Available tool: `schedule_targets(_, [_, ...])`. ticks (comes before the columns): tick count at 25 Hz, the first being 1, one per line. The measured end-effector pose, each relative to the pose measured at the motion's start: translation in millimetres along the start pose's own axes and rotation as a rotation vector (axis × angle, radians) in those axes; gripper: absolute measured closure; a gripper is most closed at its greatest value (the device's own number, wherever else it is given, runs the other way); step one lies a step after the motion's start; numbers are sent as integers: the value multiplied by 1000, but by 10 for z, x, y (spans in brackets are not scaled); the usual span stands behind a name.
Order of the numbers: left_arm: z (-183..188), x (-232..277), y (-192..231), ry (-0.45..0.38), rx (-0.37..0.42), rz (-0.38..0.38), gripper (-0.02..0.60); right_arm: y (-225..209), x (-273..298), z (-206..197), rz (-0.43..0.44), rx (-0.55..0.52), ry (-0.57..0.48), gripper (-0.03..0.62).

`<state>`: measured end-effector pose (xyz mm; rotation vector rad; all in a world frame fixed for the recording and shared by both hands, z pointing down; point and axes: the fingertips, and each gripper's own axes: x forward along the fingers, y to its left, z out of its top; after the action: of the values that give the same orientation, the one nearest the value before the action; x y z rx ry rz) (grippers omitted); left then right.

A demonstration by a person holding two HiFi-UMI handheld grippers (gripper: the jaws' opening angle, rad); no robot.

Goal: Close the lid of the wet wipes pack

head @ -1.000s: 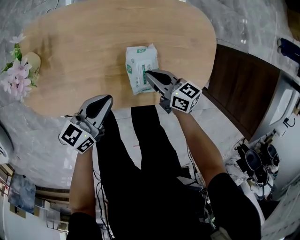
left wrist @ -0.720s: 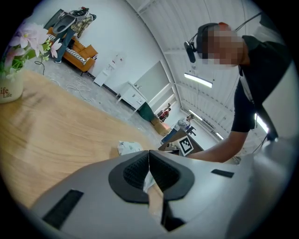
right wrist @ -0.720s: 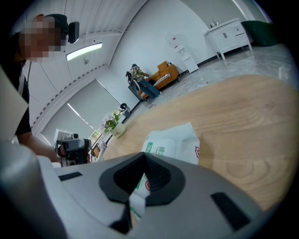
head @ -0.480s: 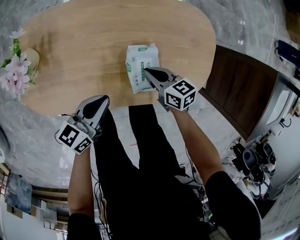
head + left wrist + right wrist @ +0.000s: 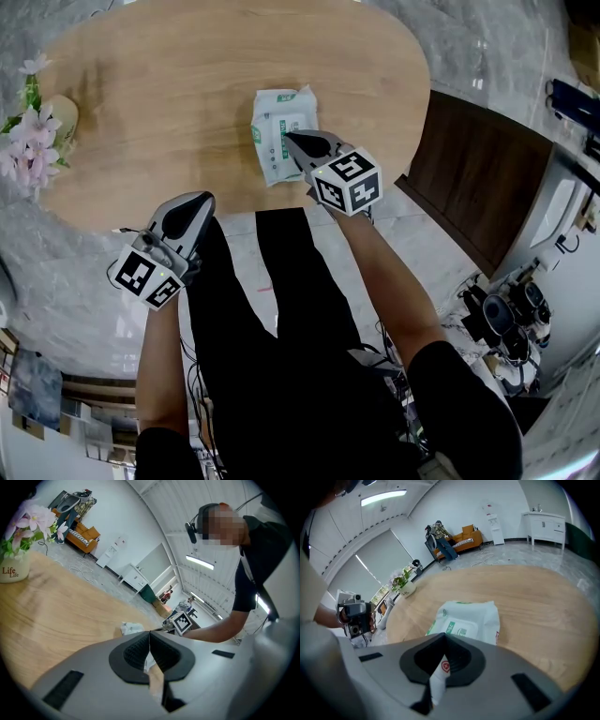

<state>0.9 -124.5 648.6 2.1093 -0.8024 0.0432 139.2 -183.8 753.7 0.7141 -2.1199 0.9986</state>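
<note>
Edging further over wet wipes pack (image 5: 275, 120): right hand-held gripper (image 5: 290, 139), jaws together | left hand-held gripper (image 5: 206, 198) likewise, empty

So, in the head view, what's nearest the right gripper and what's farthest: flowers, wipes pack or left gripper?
1. wet wipes pack, beneath the right gripper.
2. left gripper, lower left, by the table edge.
3. flowers, far left.

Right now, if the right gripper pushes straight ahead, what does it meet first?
Likely the wet wipes pack, flat on the wooden table dead ahead of the right gripper, whose jaws are closed; gap unclear.
</note>
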Motion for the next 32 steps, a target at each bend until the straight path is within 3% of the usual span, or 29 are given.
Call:
schedule_targets(8, [160,-65,-176,-14,12,-22,565,46,-85,58,-12,17,3,585])
schedule_targets(15, [696,-297,-544,-16,82,-76,565,285,-687,543,-63,17,-127,585])
schedule_targets(24, [1892,-834,-1319,-65,223,-190,565,1412,-2117,1794,-35,42,-483,585])
schedule_targets(32, [2983,-1446,-2100,-113,441,-311,566,2783,-3541,2922,-47,-173,-808,585])
